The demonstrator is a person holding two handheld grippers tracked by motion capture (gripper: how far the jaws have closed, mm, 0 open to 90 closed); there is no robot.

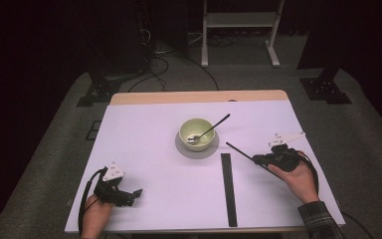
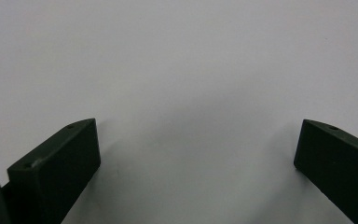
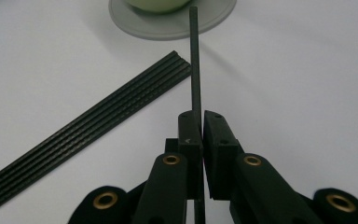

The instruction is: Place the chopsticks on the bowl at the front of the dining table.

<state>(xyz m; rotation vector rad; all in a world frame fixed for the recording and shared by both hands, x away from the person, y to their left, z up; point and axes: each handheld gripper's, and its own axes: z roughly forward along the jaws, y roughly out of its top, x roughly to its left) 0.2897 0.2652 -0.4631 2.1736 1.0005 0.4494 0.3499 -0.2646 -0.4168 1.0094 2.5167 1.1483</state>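
Our right gripper [image 3: 201, 122] pinches one black stick [image 3: 195, 60] that points straight at the bowl [image 1: 197, 132]. Our left gripper [image 1: 129, 195], wide and holding nothing, sits farther away.

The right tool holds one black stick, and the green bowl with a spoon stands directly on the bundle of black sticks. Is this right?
Not quite. The green bowl stands on a grey plate, apart from the bundle of black sticks, as the high view shows. The right tool does hold one black stick.

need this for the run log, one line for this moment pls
right gripper: shut on black rod, tip toward bowl | left gripper: open, nothing held, over table | spoon: in bowl
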